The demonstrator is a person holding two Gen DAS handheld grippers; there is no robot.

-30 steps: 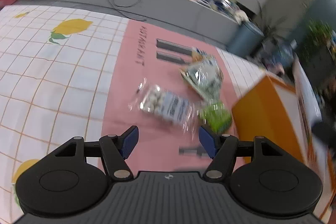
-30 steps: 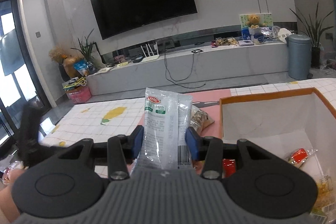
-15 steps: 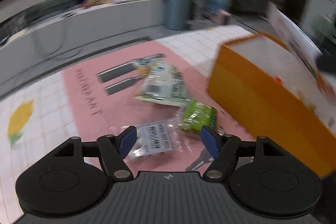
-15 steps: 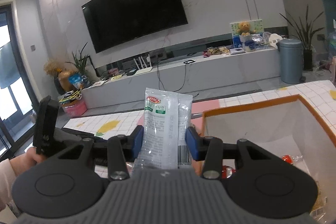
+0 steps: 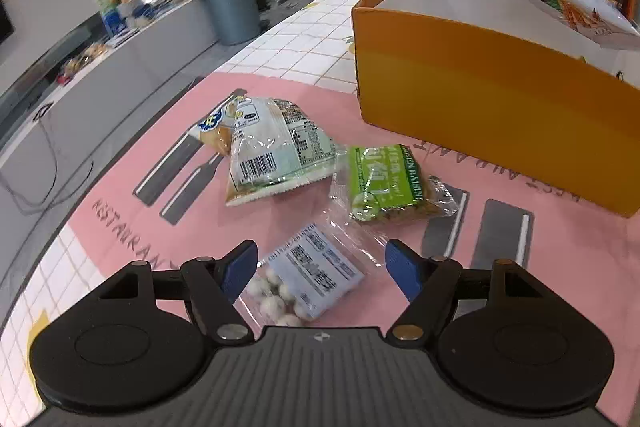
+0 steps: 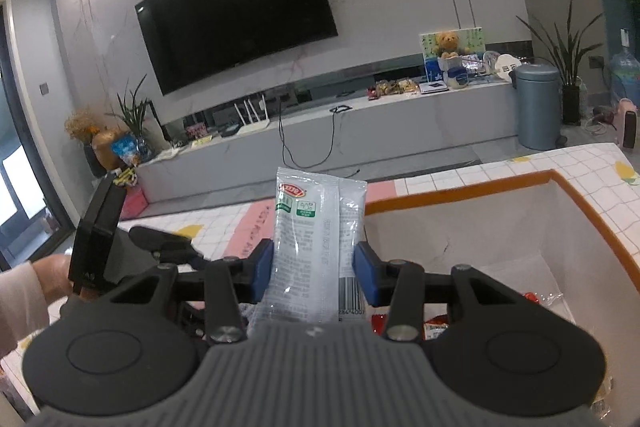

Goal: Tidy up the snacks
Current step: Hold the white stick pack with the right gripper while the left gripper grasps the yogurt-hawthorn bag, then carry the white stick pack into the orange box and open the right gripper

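A: Start on the left side. How do the fingers stand?

B: The left gripper (image 5: 320, 263) is spread wide with nothing held. Between its blue pads (image 5: 240, 264) lies a clear packet of white balls (image 5: 308, 277) with a printed label, flat on the pink mat (image 5: 132, 183). It sits nearer the left pad; the right pad has bare mat beside it.

A: And beyond the fingertips?

B: Ahead and a little left lies a pale green bag (image 5: 272, 151) with a barcode. Ahead and right of it, the green raisin pack (image 5: 384, 183), just beside the bag. Open mat runs left of the bag to the table's edge.

A: The container?

B: The orange box (image 5: 480, 95) stands ahead and to the right of the fingers, open at the top, its near wall blocking that side. From this camera the inside shows only white wall.

A: Now the right side.

B: The right gripper (image 6: 316, 267) is closed on a white snack packet (image 6: 316, 235), which stands upright between the pads and rises past the fingertips. Left of the fingers the other tool and a hand (image 6: 52, 279) crowd the space. Right of the fingers is the box, its orange rim (image 6: 460, 189) running ahead and around.

A: Anything in it?

B: Red-wrapped snacks (image 6: 532, 297) lie on the floor just right of the right pad.
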